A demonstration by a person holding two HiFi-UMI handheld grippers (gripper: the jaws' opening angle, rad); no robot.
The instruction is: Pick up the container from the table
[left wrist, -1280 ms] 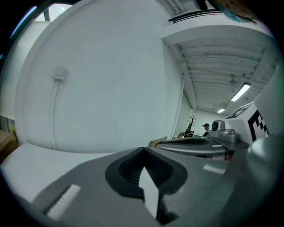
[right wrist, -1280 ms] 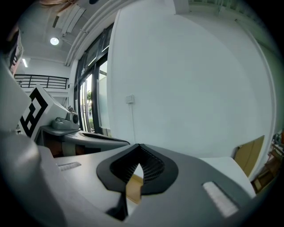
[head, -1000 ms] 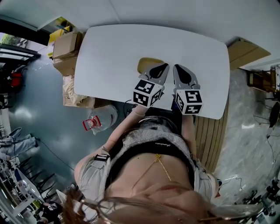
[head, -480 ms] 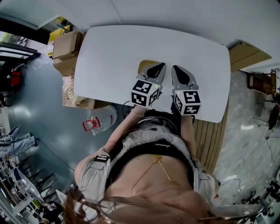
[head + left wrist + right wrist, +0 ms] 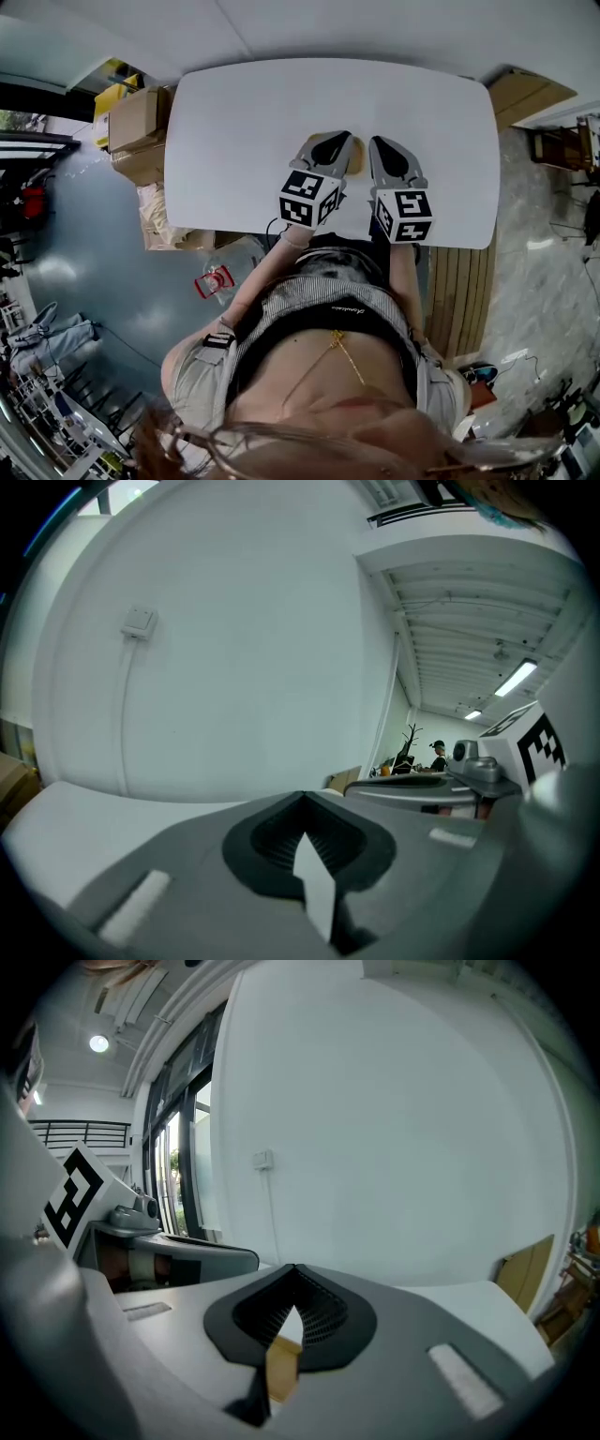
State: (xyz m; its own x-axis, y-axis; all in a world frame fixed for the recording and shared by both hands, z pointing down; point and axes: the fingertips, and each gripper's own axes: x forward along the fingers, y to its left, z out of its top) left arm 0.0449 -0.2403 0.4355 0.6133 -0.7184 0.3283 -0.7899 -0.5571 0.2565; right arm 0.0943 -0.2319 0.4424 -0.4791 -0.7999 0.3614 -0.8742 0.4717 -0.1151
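As left gripper (image 5: 302, 795) and right gripper (image 5: 293, 1268) hang closed, empty, by the container (image 5: 355, 161), they may shove it away.

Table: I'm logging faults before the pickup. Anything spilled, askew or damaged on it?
Nothing stands out. The table shows no spill. The tan container lies mostly hidden under the left gripper and right gripper, so its state can't be judged.

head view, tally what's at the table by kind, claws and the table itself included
claws: 2 (left claw, right claw)
tan container: 1, mostly hidden under the claws
white table: 1
total: 4
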